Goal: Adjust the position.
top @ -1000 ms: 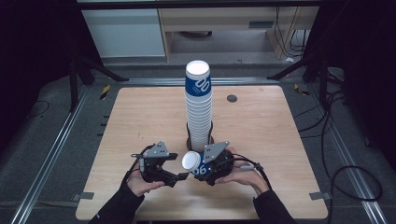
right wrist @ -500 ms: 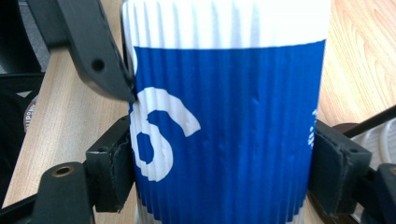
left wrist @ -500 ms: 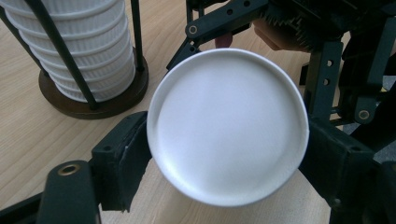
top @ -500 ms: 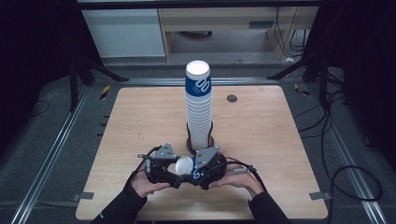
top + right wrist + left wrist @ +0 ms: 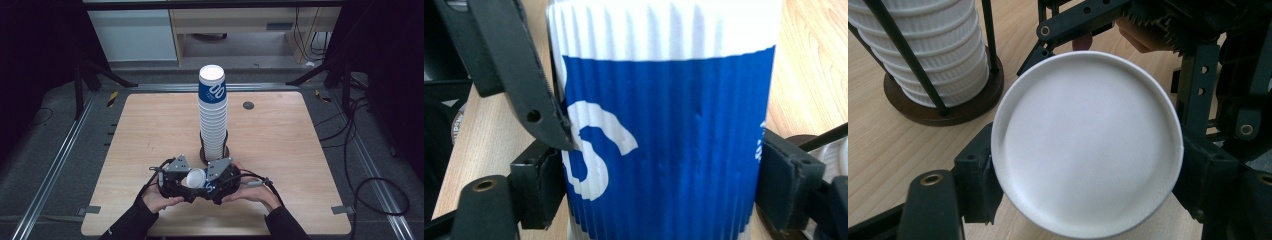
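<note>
The left gripper has closed in, its fingers now flanking the cup; the right gripper's jaws have just been opening, cup between them.

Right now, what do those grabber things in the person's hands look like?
Each black hand-held tool, left and right, carries a grey three-cornered plate on top and ends in two black jaws with bolt holes. Toothed black edges show along the linkage bars. A black cable trails from the right one across the table. The person wears dark long sleeves.
</note>
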